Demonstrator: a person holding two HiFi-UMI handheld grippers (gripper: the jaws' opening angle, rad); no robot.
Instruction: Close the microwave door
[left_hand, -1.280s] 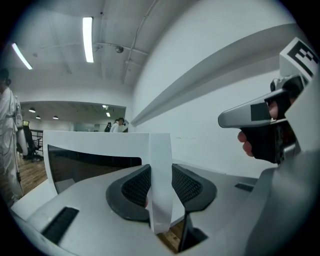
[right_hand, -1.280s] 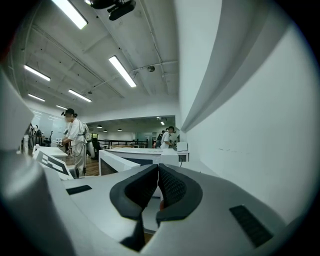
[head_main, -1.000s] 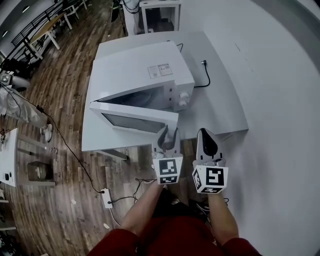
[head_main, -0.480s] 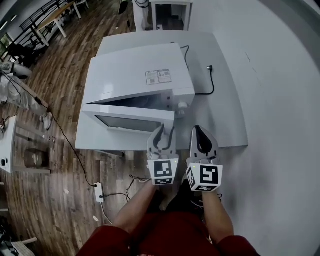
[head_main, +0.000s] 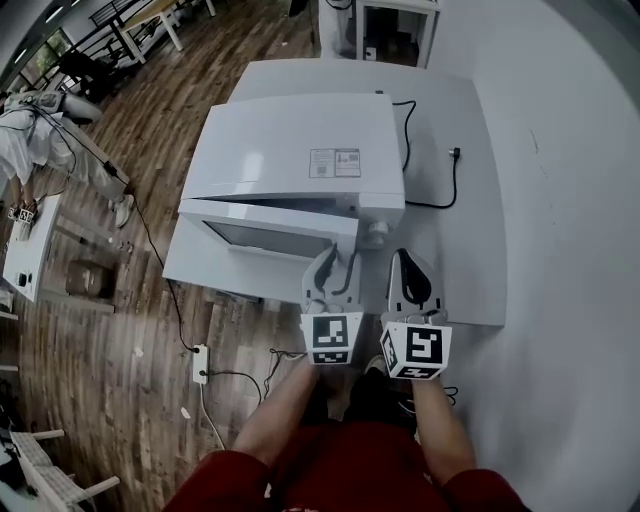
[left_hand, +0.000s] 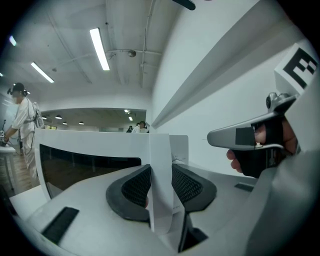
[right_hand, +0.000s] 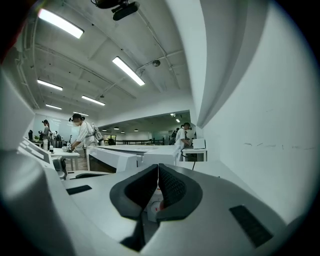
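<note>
A white microwave (head_main: 300, 150) stands on a white table (head_main: 475, 230). Its door (head_main: 270, 232) is ajar, leaving a narrow dark gap along the front. My left gripper (head_main: 335, 262) is shut on the door's free right edge. In the left gripper view that edge (left_hand: 161, 170) stands upright between the two black pads, and the dark window (left_hand: 85, 167) stretches away to the left. My right gripper (head_main: 408, 270) hovers just right of the left one, over the table's front edge, shut on nothing. Its jaws (right_hand: 157, 185) meet in the right gripper view, with the microwave (right_hand: 125, 157) beyond them.
A black power cord (head_main: 425, 190) lies on the table right of the microwave. A white wall runs along the right. On the wood floor lies a power strip (head_main: 200, 362) with cables. A person (head_main: 50, 130) stands at a table far left. A white cabinet (head_main: 390, 30) stands behind.
The door has swung nearer the microwave's front and the gap has narrowed. Both grippers moved forward with it, the left keeping its hold on the door edge.
</note>
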